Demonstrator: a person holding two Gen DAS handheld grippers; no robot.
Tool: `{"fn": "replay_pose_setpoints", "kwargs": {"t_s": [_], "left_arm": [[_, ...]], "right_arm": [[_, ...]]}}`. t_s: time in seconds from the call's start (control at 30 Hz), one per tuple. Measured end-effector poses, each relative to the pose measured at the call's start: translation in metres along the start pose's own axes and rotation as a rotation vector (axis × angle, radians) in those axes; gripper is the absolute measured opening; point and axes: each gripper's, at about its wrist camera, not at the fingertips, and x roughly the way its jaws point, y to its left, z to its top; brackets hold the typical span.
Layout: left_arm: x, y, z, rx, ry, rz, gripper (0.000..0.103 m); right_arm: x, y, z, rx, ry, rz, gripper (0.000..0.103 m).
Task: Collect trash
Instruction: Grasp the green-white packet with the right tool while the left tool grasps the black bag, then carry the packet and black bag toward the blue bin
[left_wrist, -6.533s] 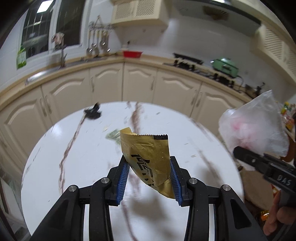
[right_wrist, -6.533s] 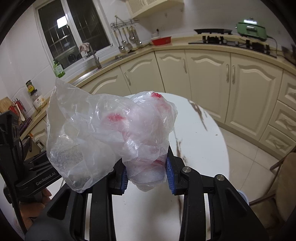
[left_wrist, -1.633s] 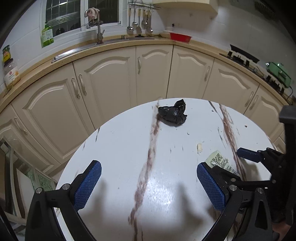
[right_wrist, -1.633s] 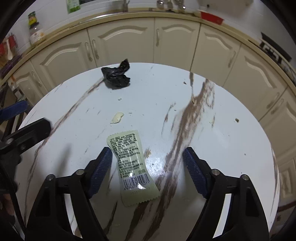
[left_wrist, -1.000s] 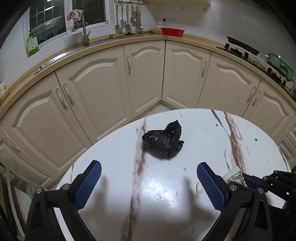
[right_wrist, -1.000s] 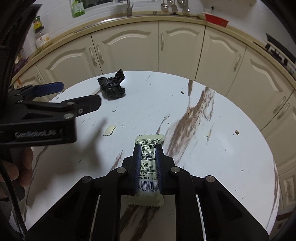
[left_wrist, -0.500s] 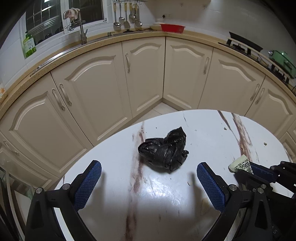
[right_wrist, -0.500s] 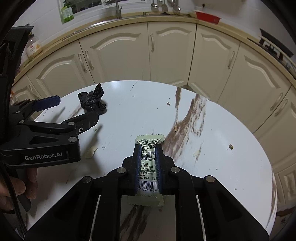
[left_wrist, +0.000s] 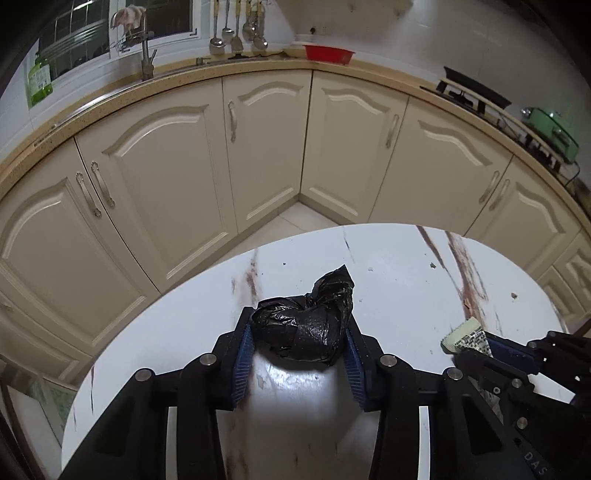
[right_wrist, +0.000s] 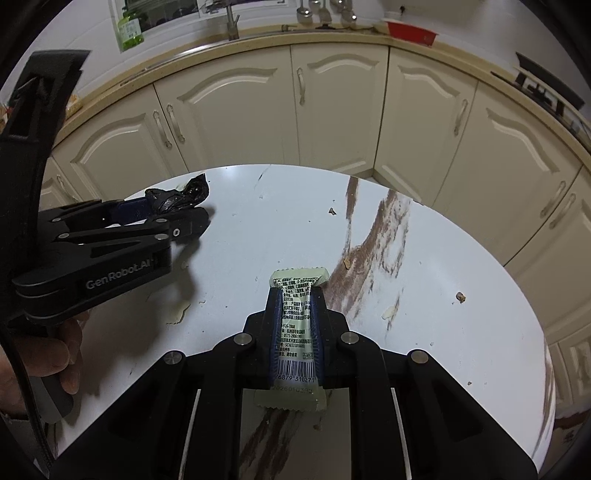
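Observation:
My left gripper (left_wrist: 297, 338) is shut on a crumpled black plastic bag (left_wrist: 306, 325) near the far edge of the round white marble table (left_wrist: 388, 280). The bag also shows in the right wrist view (right_wrist: 177, 197), held by the left gripper (right_wrist: 192, 218). My right gripper (right_wrist: 296, 306) is shut on a pale green snack wrapper (right_wrist: 297, 314) with a barcode, held just above the table (right_wrist: 424, 332). The wrapper's tip shows in the left wrist view (left_wrist: 465, 334) at the right.
Small crumbs (right_wrist: 460, 296) and a pale scrap (right_wrist: 179, 314) lie on the table among brown marble veins. Cream kitchen cabinets (left_wrist: 258, 155) curve behind the table, with a sink tap (left_wrist: 146, 55) and a red bowl (left_wrist: 328, 53) on the counter.
My left gripper moved forward to the black bag and closed on it; it was open half a second ago. The right gripper keeps hold of the green wrapper it closed on earlier.

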Motion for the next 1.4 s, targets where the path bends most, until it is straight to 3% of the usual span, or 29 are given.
{"fn": "replay_pose_setpoints", "kwargs": {"t_s": [0.3, 0.67, 1.03, 1.4], "left_arm": [[-0.039, 0.008, -0.011, -0.019, -0.045, -0.003, 0.039], [-0.139, -0.018, -0.076, 0.0, -0.112, -0.039, 0.04], [-0.257, -0.071, -0.16, 0.057, -0.211, -0.109, 0.04], [-0.339, -0.145, -0.229, 0.165, -0.272, -0.202, 0.04]], "right_arm": [[-0.014, -0.007, -0.016, 0.052, -0.005, 0.034, 0.014], [-0.083, -0.001, -0.046, 0.095, -0.085, 0.042, 0.014], [-0.18, 0.008, -0.097, 0.121, -0.203, 0.024, 0.014], [-0.272, -0.022, -0.172, 0.208, -0.305, -0.037, 0.014]]}}
